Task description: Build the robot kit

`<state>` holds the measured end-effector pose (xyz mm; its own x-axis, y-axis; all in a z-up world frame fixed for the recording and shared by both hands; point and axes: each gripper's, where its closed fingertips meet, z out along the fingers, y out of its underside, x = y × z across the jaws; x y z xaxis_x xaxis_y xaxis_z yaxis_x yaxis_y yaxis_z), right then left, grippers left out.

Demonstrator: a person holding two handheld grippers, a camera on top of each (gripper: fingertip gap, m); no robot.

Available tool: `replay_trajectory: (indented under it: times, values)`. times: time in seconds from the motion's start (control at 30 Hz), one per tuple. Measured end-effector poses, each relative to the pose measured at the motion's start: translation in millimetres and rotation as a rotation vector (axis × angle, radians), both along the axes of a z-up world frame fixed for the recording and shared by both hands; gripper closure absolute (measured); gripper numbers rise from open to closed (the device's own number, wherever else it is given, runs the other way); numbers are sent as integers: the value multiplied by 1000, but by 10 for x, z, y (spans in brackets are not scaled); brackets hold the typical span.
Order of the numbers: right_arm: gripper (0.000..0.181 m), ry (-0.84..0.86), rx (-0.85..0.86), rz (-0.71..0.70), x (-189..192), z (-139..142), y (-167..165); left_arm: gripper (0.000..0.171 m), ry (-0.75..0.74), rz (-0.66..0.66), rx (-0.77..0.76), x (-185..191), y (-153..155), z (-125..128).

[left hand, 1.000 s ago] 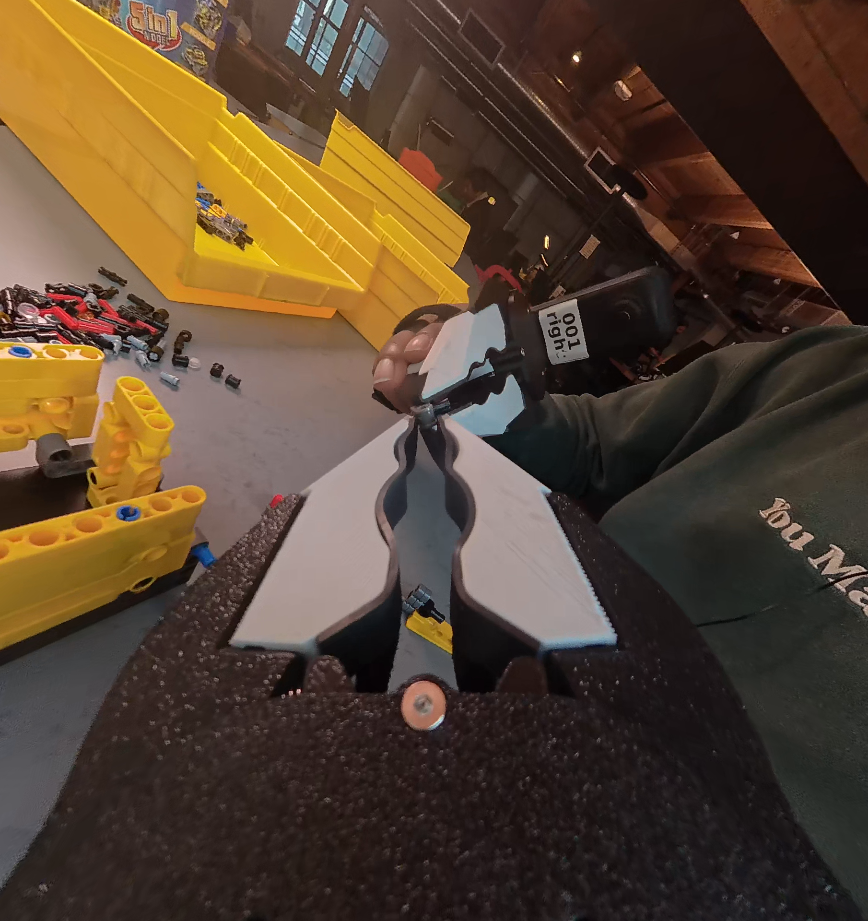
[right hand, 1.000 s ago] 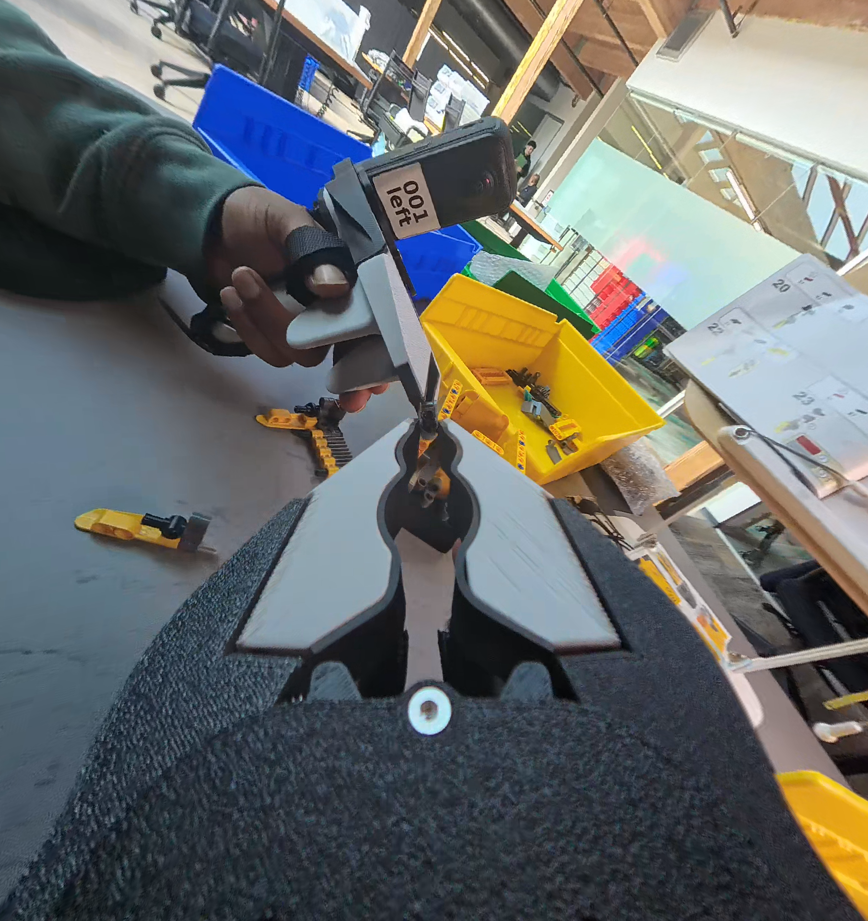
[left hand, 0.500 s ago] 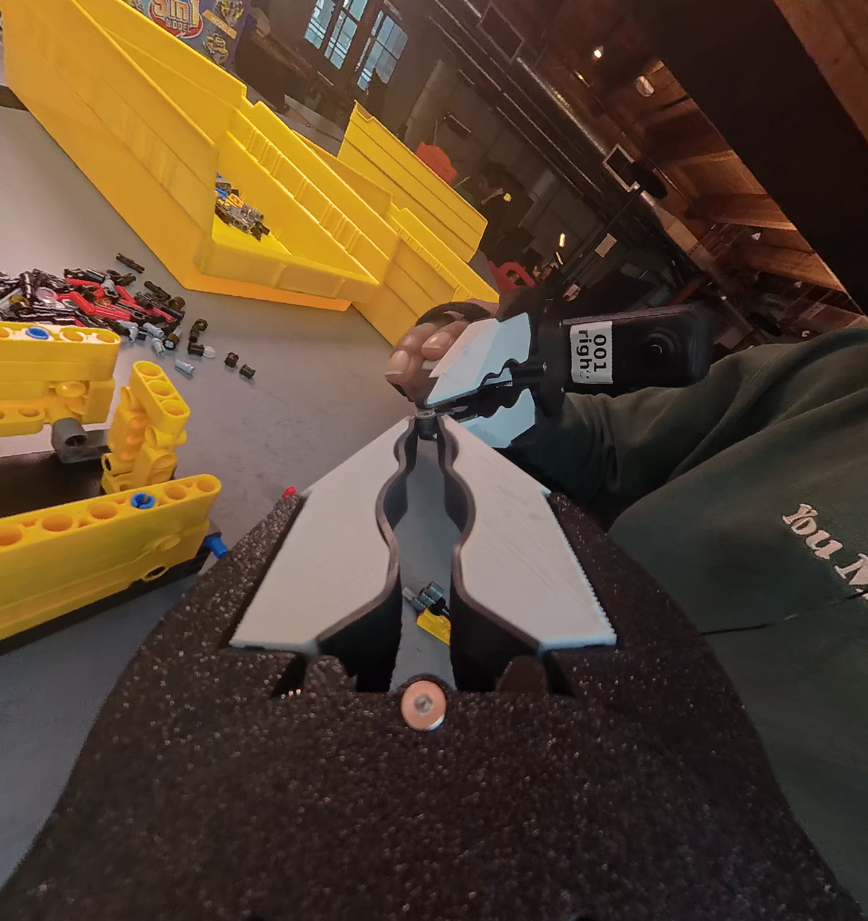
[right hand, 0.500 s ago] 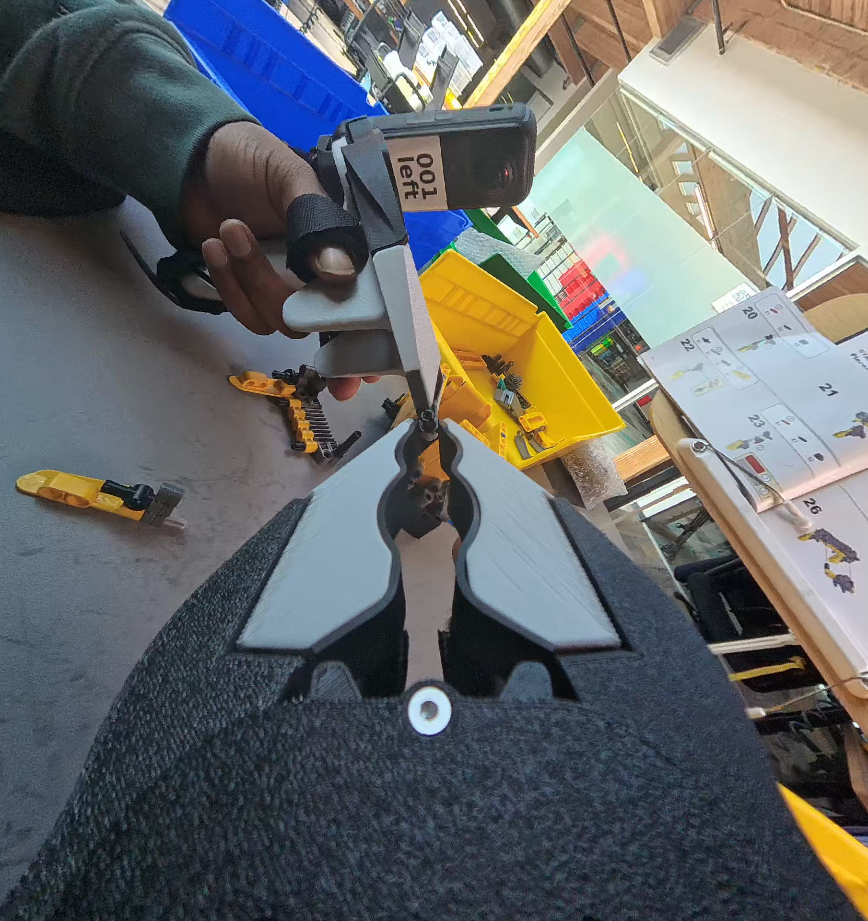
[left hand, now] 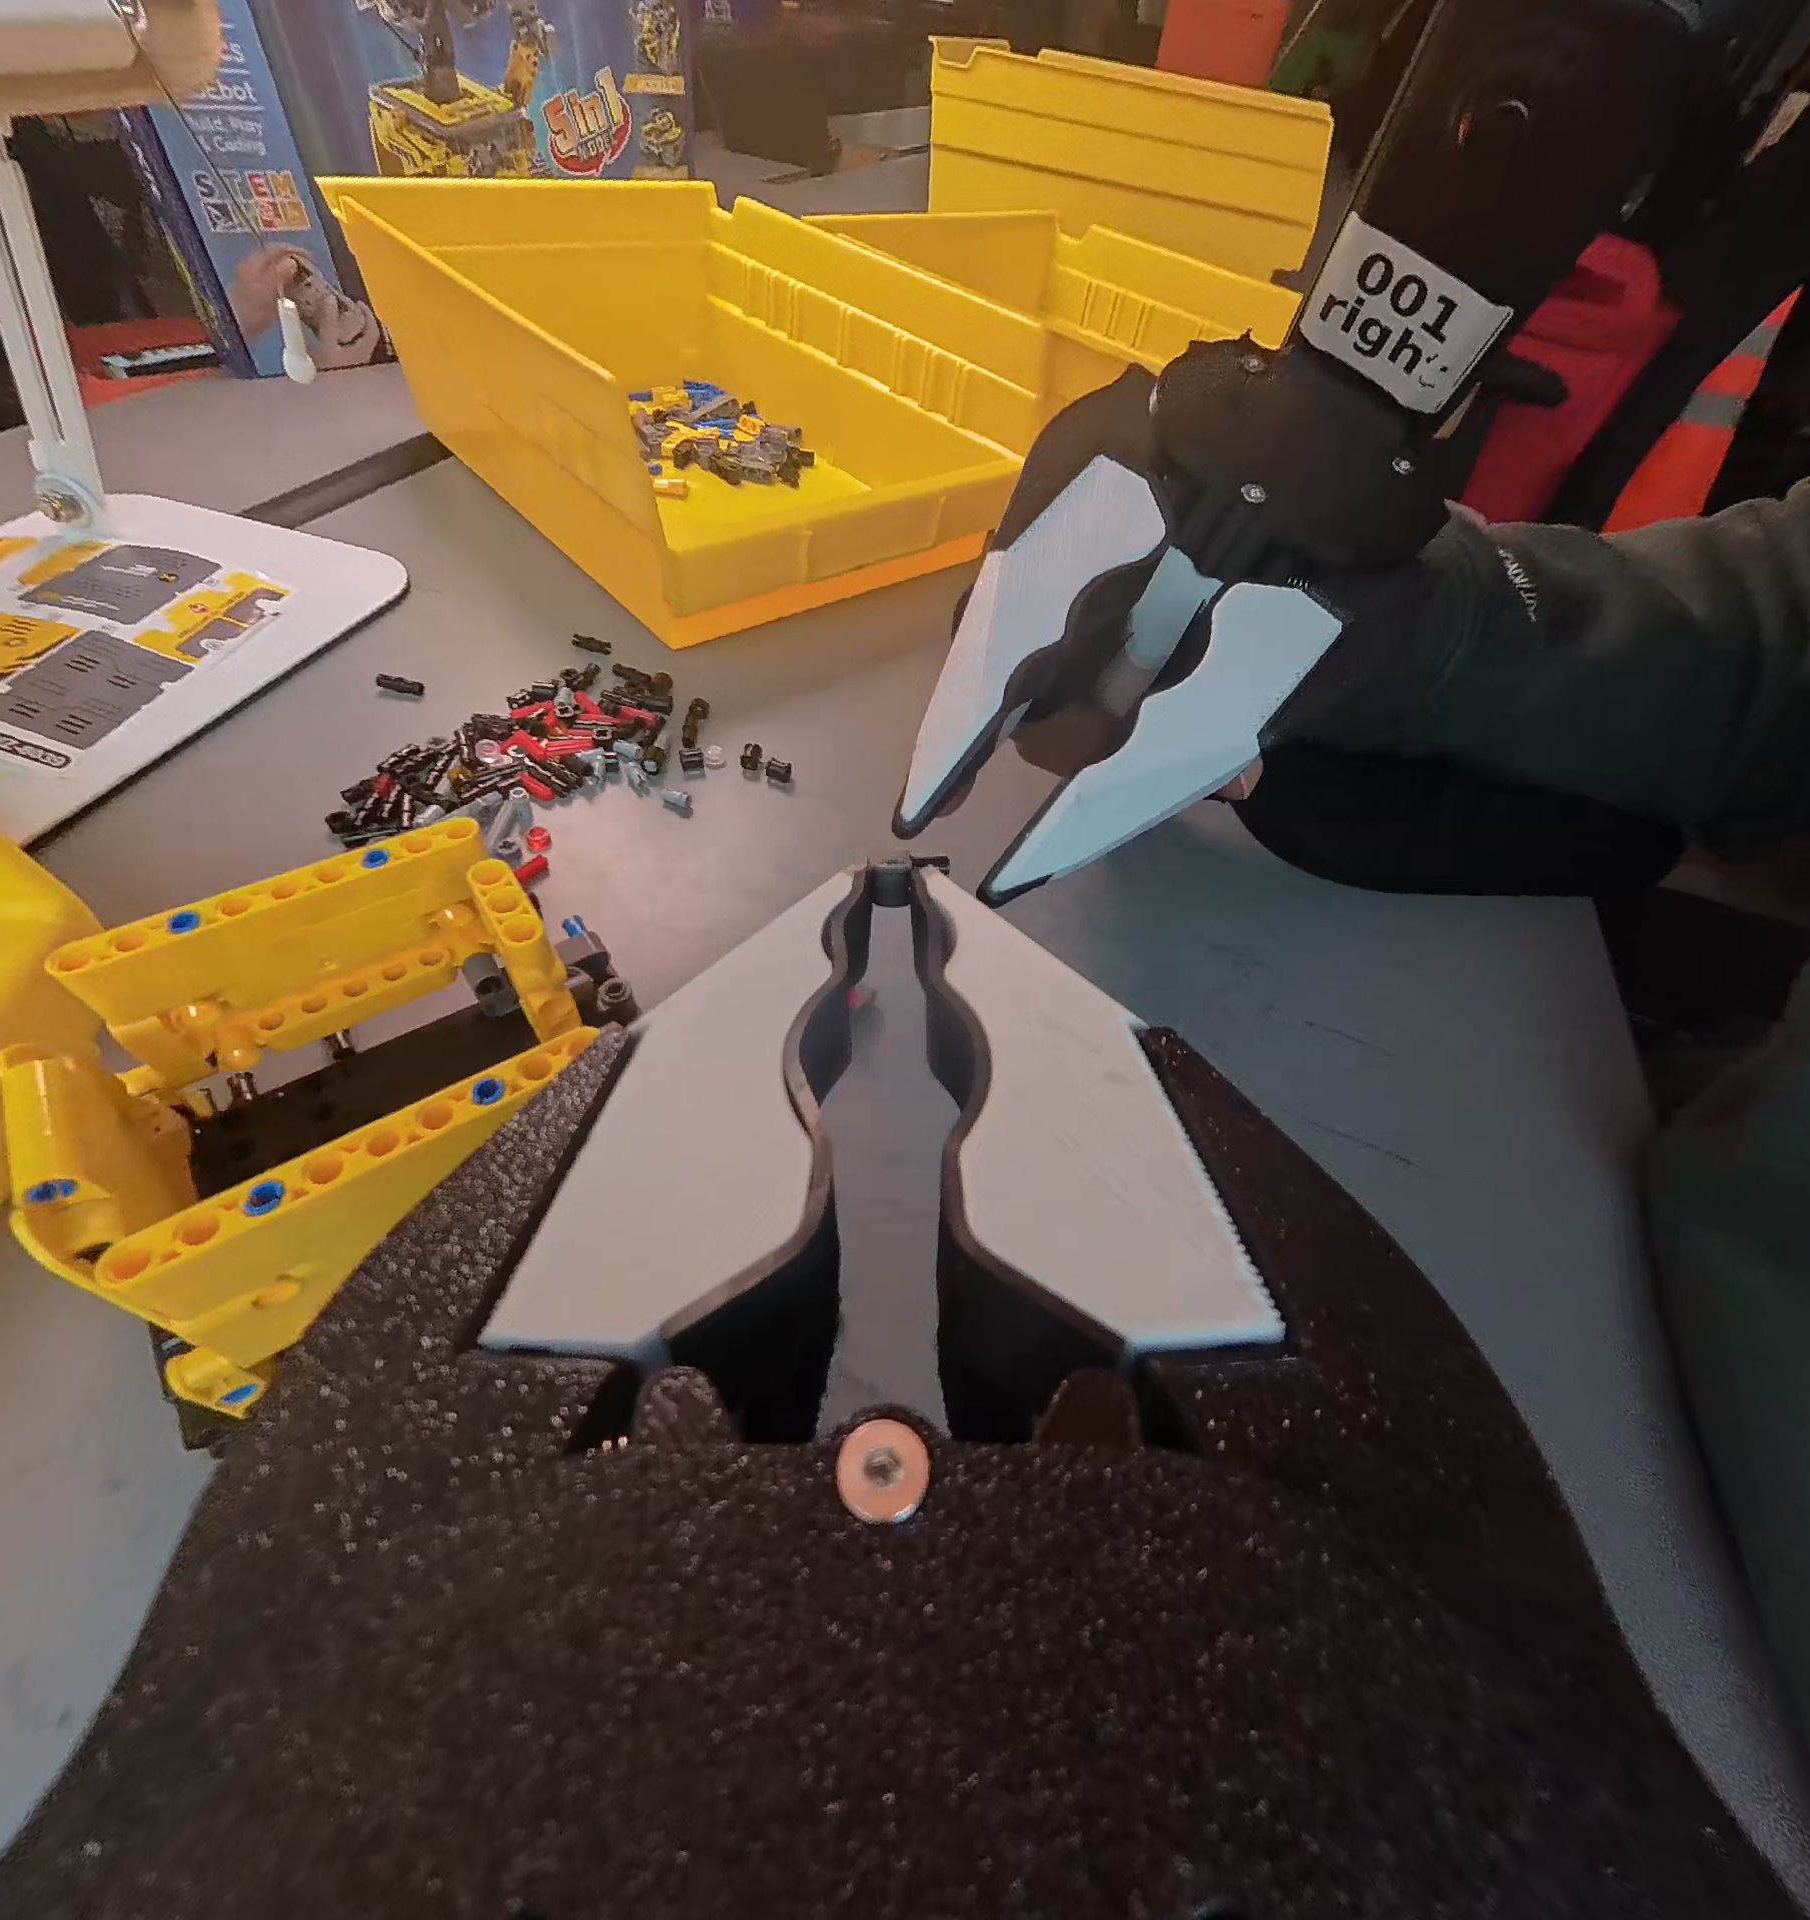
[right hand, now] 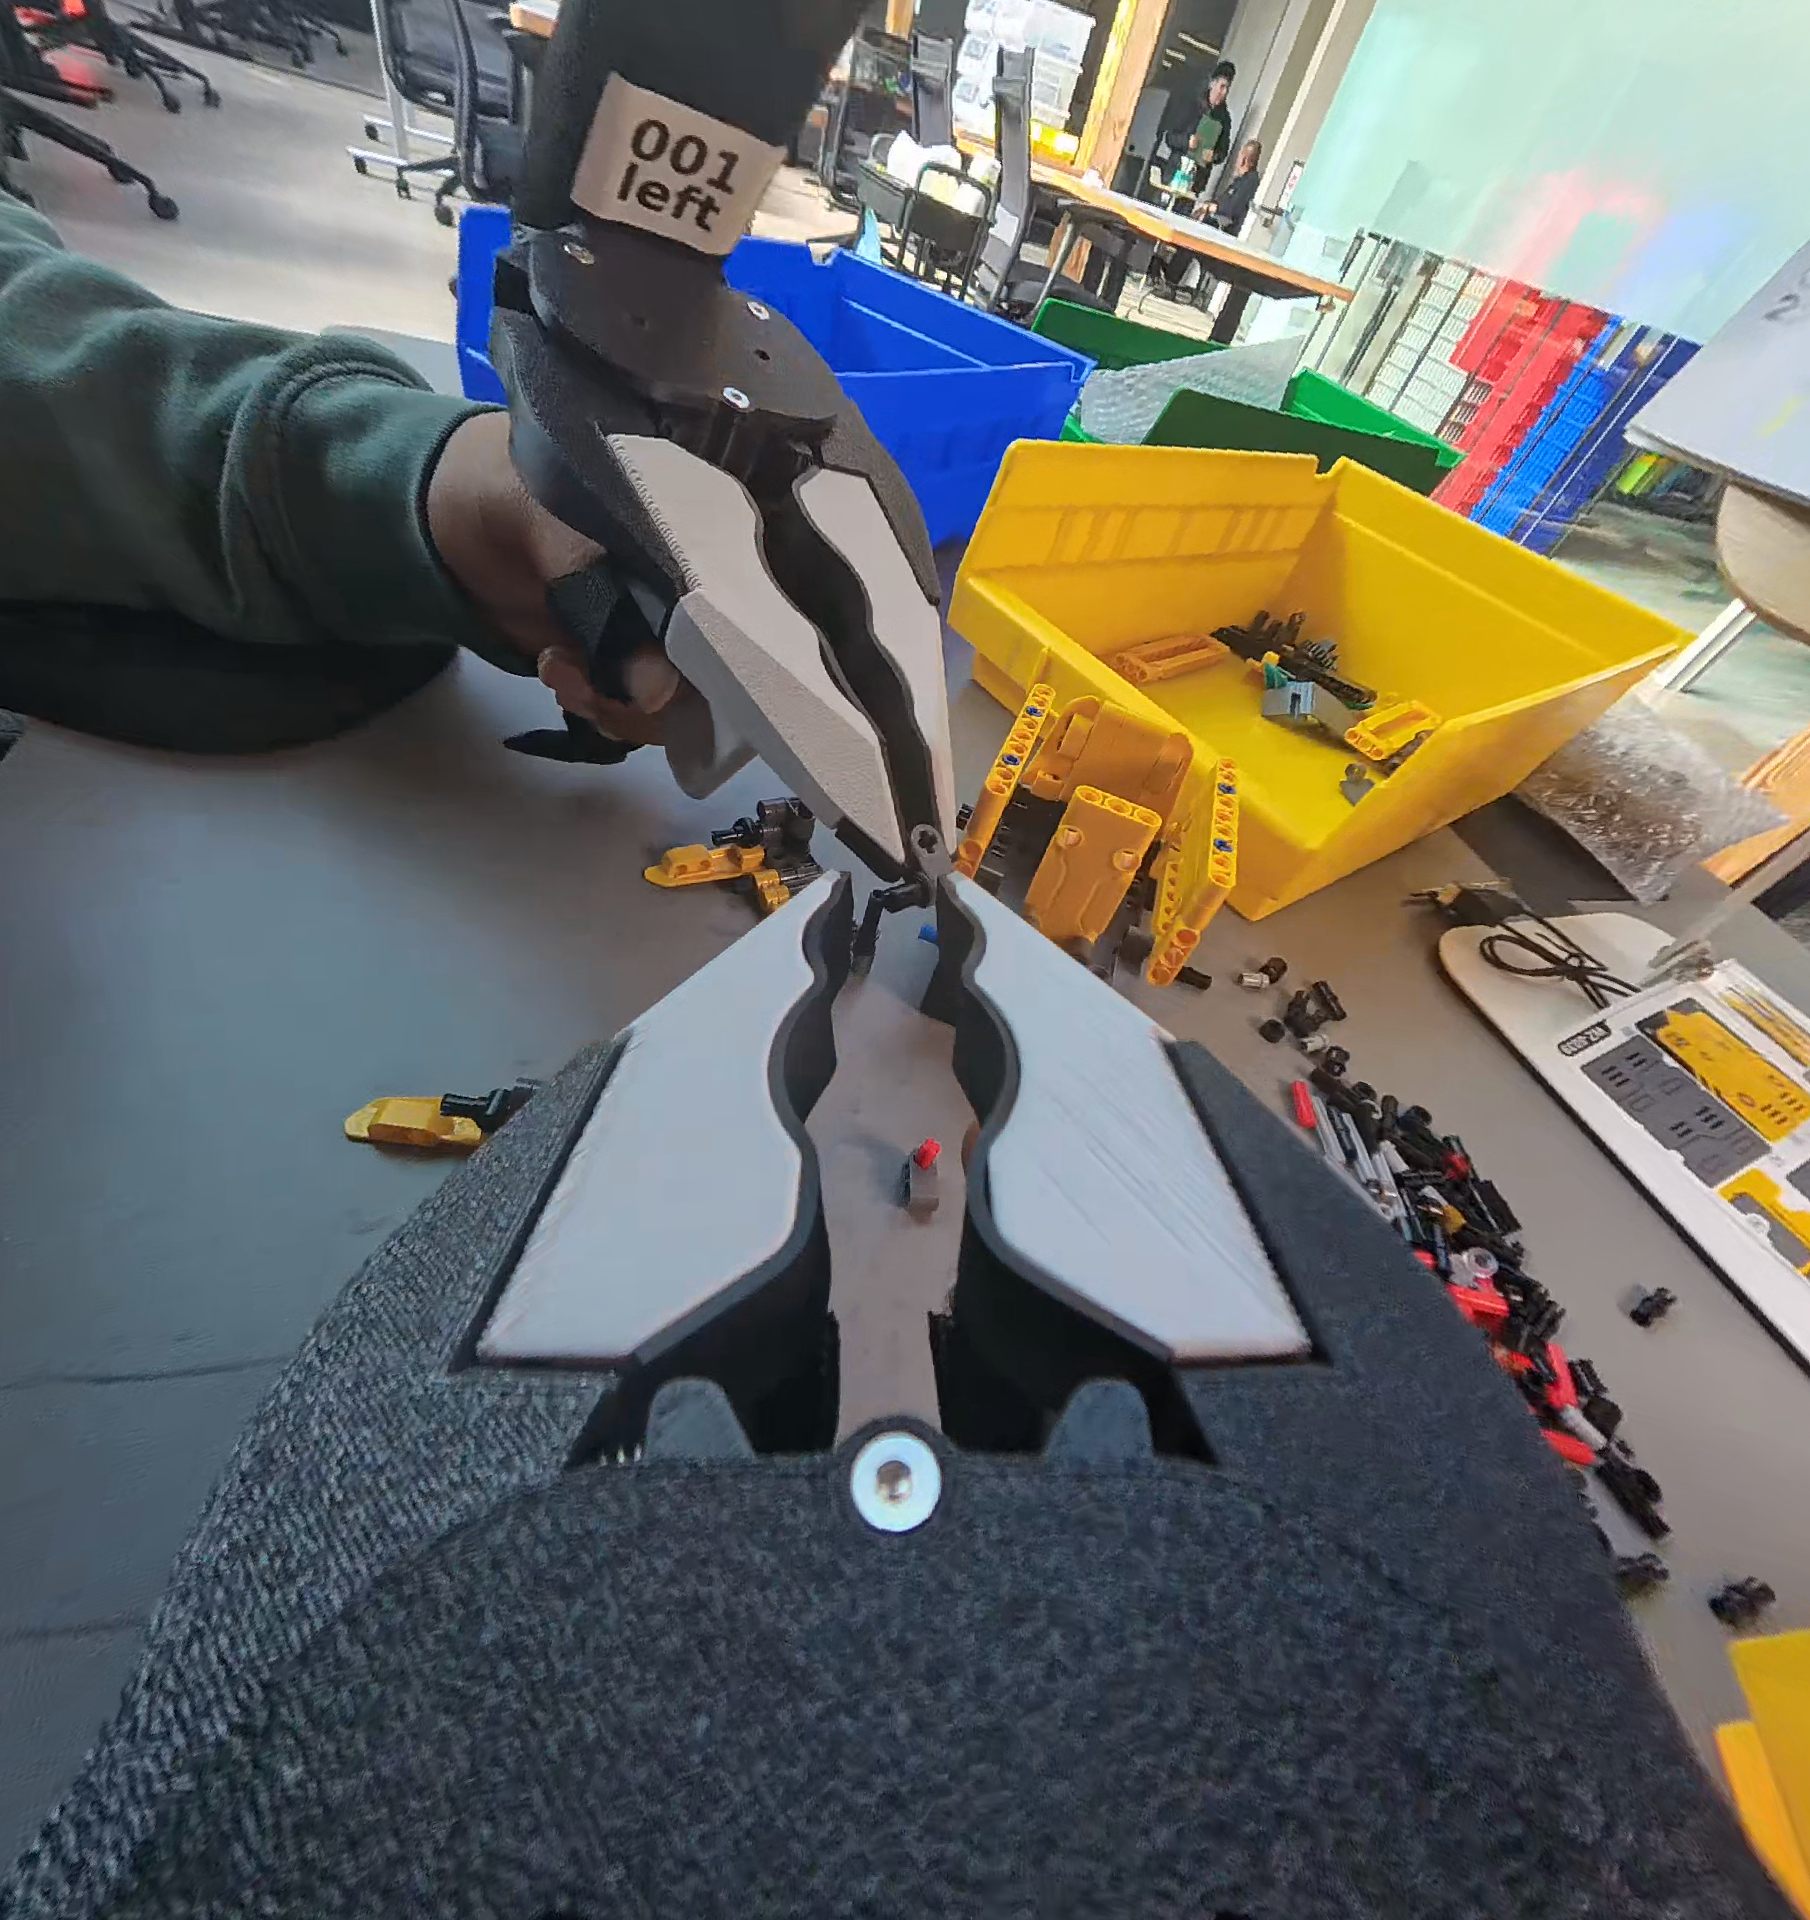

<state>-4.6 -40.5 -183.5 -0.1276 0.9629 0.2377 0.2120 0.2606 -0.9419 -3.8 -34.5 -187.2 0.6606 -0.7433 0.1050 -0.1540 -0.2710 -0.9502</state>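
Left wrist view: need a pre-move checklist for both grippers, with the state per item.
1. Left gripper shut on the small black piece at its fingertips: ok.
2. Right gripper open, tips close by that piece: ok.
3. Right gripper touching the piece: cannot tell.
4. Yellow beam assembly apart from both grippers, off to the left gripper's left: ok.
5. Pile of loose pins on the grey table, not touched by either gripper: ok.
6. Small red-and-grey piece lies on the table below the right gripper's fingers; clear of them: cannot tell.
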Motion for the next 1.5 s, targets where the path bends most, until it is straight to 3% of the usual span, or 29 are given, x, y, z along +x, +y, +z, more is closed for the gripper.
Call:
replay_trajectory:
  times: [0.2,0.63,0.83,0.93,1.1,1.27,1.37,1.43,1.5]
  values:
    - [163,-34,-194,14,-8,-23,1,165,146,37,128,-1,15,-4]
    - [155,-29,-580,8,-35,67,35,165,284,98,321,-23,43,78]
    - [156,-17,-744,16,-51,108,39,165,423,108,436,11,31,63]
    - [168,-29,-781,-16,-54,58,92,165,522,116,516,27,25,48]
    - [165,-39,-816,8,-46,61,62,166,693,137,663,42,16,63]
    - [166,-45,-753,9,-45,43,53,166,765,138,704,45,12,49]
    - [167,-42,-691,40,-21,59,34,165,632,121,642,72,-10,71]
    - [167,4,-614,86,26,156,21,161,426,86,506,87,-46,132]
    - [167,79,-516,141,106,319,-8,159,121,19,345,111,-128,313]
